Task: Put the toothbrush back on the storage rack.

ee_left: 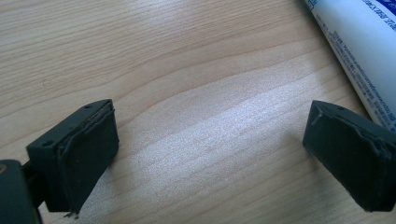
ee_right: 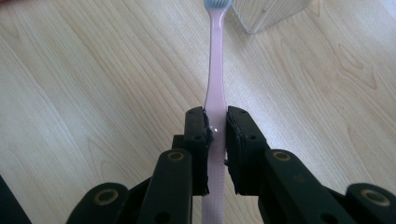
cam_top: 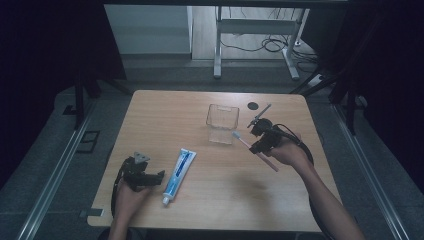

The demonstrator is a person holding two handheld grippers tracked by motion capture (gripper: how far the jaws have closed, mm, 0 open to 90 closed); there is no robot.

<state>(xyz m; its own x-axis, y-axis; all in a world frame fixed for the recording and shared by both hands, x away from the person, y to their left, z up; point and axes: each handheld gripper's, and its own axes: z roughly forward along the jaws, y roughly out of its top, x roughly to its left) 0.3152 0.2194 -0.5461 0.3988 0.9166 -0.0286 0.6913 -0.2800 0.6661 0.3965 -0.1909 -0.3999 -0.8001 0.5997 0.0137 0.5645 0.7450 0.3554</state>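
Gripped toothbrush (cam_top: 254, 150) just beside cup (cam_top: 222, 123)

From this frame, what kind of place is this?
Likely a lab data-collection station, not a home: a bare wooden table in a dark enclosure, floor cables by a desk frame behind, and staged props, a toothpaste tube and a clear cup.

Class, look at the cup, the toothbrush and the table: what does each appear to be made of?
Cup: clear hard plastic, probably; the table shows through it. Toothbrush: smooth glossy pink plastic, pale blue bristles. Table: light wood or wood-look laminate; grain lines, faint sheen.
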